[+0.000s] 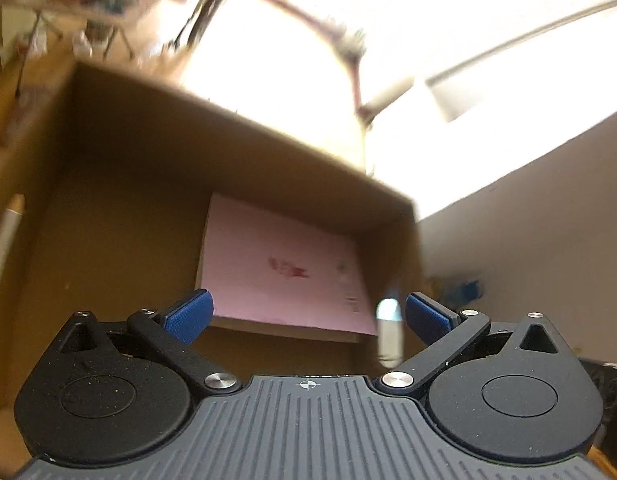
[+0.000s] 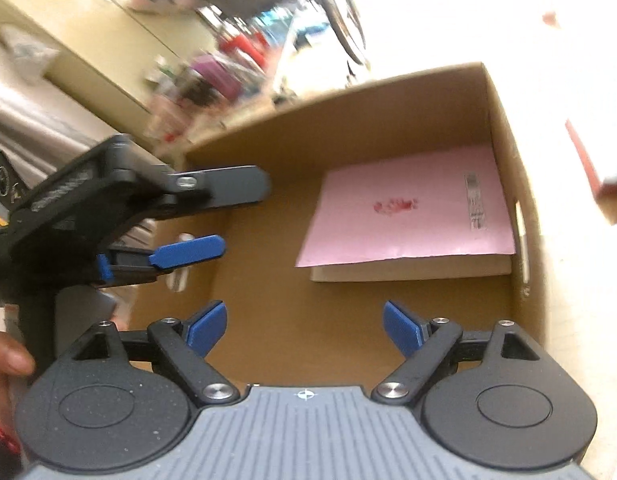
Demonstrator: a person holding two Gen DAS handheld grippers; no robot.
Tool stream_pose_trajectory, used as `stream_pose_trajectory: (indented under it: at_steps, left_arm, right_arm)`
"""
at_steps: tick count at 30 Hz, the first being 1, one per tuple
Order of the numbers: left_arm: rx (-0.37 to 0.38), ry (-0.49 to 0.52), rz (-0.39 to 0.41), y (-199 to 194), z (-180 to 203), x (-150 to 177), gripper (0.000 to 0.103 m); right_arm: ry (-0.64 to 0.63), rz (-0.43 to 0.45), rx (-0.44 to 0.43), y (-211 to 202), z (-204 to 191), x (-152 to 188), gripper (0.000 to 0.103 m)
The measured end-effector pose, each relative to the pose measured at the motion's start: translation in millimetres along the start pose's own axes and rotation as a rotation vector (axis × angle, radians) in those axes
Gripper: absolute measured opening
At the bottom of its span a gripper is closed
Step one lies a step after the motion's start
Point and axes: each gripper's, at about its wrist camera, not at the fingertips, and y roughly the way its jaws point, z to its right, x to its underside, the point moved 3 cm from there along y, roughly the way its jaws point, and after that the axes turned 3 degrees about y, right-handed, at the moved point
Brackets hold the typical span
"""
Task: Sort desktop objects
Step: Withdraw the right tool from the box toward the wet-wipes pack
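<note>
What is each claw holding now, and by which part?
Nothing is held. The left claw and right claw both stand open and empty above the cardboard box, where the pink book lies.

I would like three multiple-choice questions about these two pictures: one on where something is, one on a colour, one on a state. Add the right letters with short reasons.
1. Where does the pink booklet lie?
A. On the floor of the cardboard box
B. Between the pads of a gripper
C. On top of a red bin

2. What colour are the pads of the right gripper?
A. Green
B. Blue
C. White

3. How does the right gripper stand?
A. Shut on the booklet
B. Shut on a pen
C. Open, nothing between its pads

Answers:
1. A: the booklet lies flat inside the box, near a corner.
2. B: both pads show blue in the right wrist view.
3. C: its pads stand far apart with only the box floor behind them.
</note>
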Motion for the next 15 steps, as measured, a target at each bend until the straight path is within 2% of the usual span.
stream_pose_trajectory:
  at_steps: [2, 4, 8, 12, 15]
  left_arm:
    - [0.009, 0.019, 0.065, -41, 24, 3, 0.103]
    - [0.003, 0.047, 0.138, -57, 36, 18, 0.103]
    - [-0.050, 0.094, 0.278, -113, 47, 60, 0.103]
    - [-0.151, 0.129, 0.366, -165, 51, 114, 0.103]
    - [-0.278, 0.160, 0.414, -192, 45, 160, 0.103]
  right_arm:
    - [-0.028, 0.049, -0.020, -19, -4, 13, 0.089]
    - [-0.061, 0.104, -0.031, -30, -12, 22, 0.092]
    - [-0.152, 0.231, 0.008, -67, -16, 58, 0.100]
    - [-0.220, 0.270, 0.083, -89, -18, 93, 0.102]
    - [-0.214, 0.252, 0.105, -101, -11, 112, 0.103]
